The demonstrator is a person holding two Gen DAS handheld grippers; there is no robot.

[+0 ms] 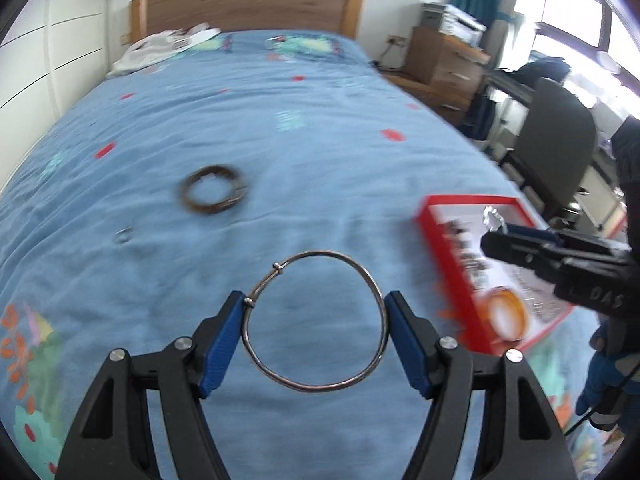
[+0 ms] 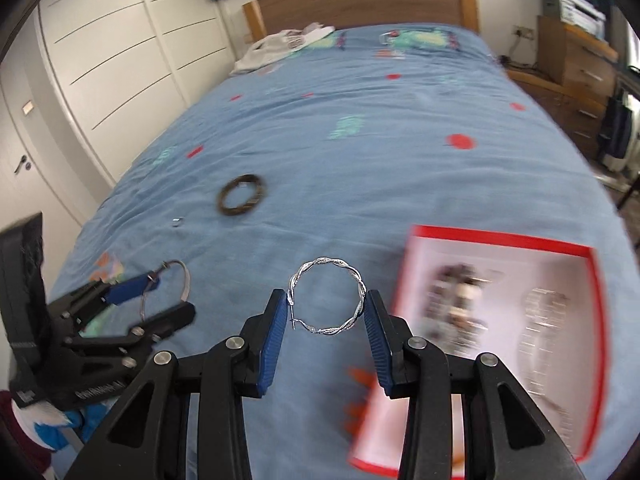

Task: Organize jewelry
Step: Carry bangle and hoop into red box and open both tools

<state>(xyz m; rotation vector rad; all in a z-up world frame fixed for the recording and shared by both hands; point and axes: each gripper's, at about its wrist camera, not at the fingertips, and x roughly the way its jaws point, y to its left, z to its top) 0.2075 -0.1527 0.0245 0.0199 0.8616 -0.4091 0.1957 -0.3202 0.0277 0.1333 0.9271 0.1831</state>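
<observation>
We've got the left gripper (image 1: 314, 316) w/ its blue fingers (image 1: 218, 346) pinching a plain silver bangle (image 1: 314, 320) across its width, ring held clear above the blue bed cover (image 1: 320, 152). Our right gripper (image 2: 326, 316) has its fingers (image 2: 272, 344) pressed on both sides of a twisted silver hoop (image 2: 327, 297), also lifted off the bed. In the right wrist view the left gripper sits at approx 8 o'clock, bangle visible betw. its fingers. A red-edged box (image 2: 500, 242) lies on the bed at approx 4 o'clock in that view, just beside the right gripper; contents blurred, but we make out some beaded and silvery pieces inside. From the left wrist view the box is at 3 o'clock, w/ an orange bangle (image 1: 506, 314) in its near end. A dark brown bangle (image 1: 212, 194) lies flat on the cover at approx 11 o'clock, well apart from the box, and a small silver ring (image 1: 122, 235) rests near it at 9 o'clock. Wooden headboard (image 1: 248, 4) at 12.
</observation>
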